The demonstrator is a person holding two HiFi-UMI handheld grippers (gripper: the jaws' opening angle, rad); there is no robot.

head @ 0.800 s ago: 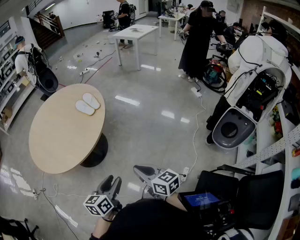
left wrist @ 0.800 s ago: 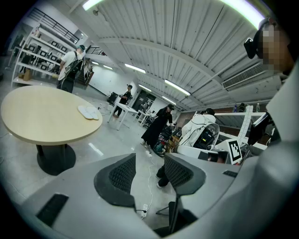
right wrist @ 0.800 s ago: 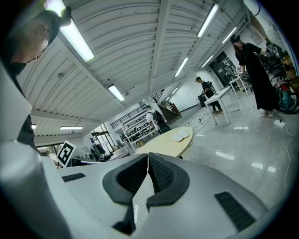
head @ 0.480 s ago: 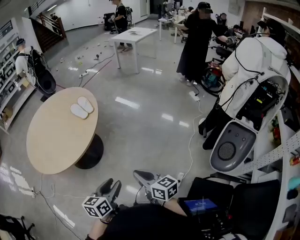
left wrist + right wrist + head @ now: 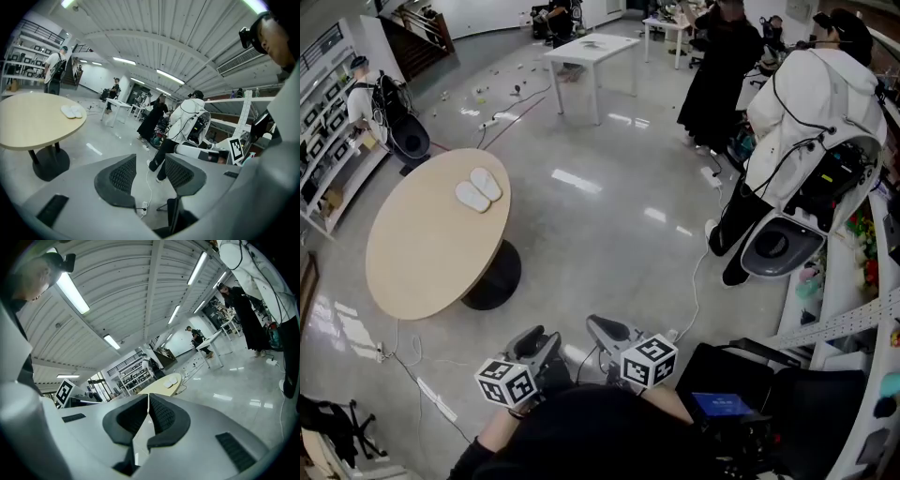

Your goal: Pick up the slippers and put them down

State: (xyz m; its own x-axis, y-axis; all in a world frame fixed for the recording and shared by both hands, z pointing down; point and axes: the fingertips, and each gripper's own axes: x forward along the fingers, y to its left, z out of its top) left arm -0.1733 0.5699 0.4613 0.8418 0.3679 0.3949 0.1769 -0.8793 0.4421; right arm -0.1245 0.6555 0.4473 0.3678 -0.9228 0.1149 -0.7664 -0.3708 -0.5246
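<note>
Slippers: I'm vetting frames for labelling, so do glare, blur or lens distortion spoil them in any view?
Head view: slippers sharp on the matte table; ceiling-light glare falls only on the floor. Left gripper view: fisheye bending, slippers small but clear. Right gripper view: tiny, far, barely resolved.

Since a moment ago my head view swings: the round light-wood table (image 5: 412, 272) carrying the pair of white slippers (image 5: 478, 190) drifts right, the person in black (image 5: 719, 80) slides toward the top edge, and the left gripper (image 5: 539, 339) and right gripper (image 5: 598, 325) rise in frame.

Right gripper (image 5: 148, 401) fingers (image 5: 164, 416) together, slippers (image 5: 171, 381) on table (image 5: 157, 388) beyond.
</note>
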